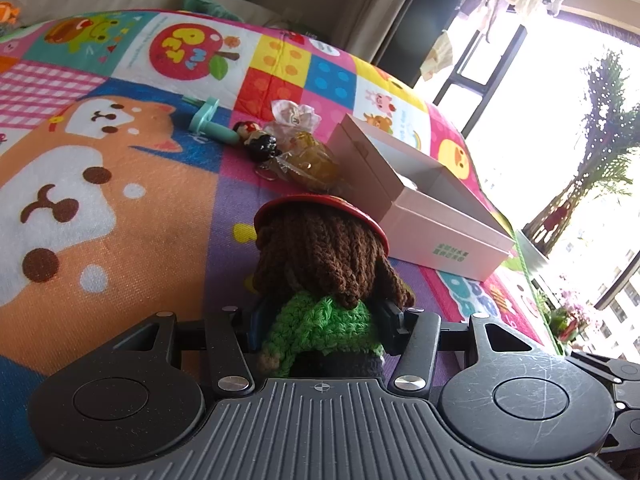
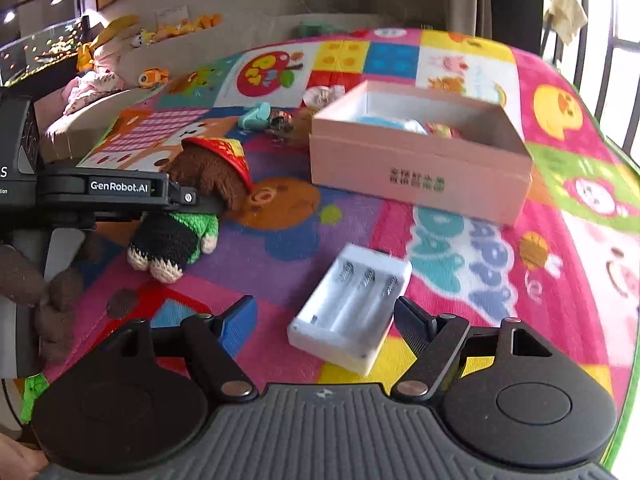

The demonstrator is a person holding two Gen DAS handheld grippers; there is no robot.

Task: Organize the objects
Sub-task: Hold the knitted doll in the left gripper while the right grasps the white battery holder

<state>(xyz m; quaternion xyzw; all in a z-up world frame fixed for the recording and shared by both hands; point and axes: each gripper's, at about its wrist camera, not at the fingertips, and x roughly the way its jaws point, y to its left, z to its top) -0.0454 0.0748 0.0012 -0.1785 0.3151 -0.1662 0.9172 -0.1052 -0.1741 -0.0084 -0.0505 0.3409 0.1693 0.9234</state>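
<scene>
My left gripper (image 1: 320, 320) is shut on a crocheted doll (image 1: 324, 264) with brown hair, a red hat and a green top, held just above the mat. The doll also shows in the right wrist view (image 2: 212, 176), gripped at the waist. A pink open box (image 1: 424, 204) lies ahead and to the right; in the right wrist view (image 2: 420, 168) it holds a few small items. My right gripper (image 2: 324, 320) is open, its fingers on either side of a white battery holder (image 2: 352, 308) on the mat.
A colourful play mat (image 2: 560, 208) covers the surface. A teal toy (image 1: 208, 120), a small figurine (image 1: 256, 140), a wrapped amber item (image 1: 308, 160) and a pale wrapped item (image 1: 294, 114) lie left of the box. A sofa and plush toys (image 2: 120, 52) stand behind; a window is at right.
</scene>
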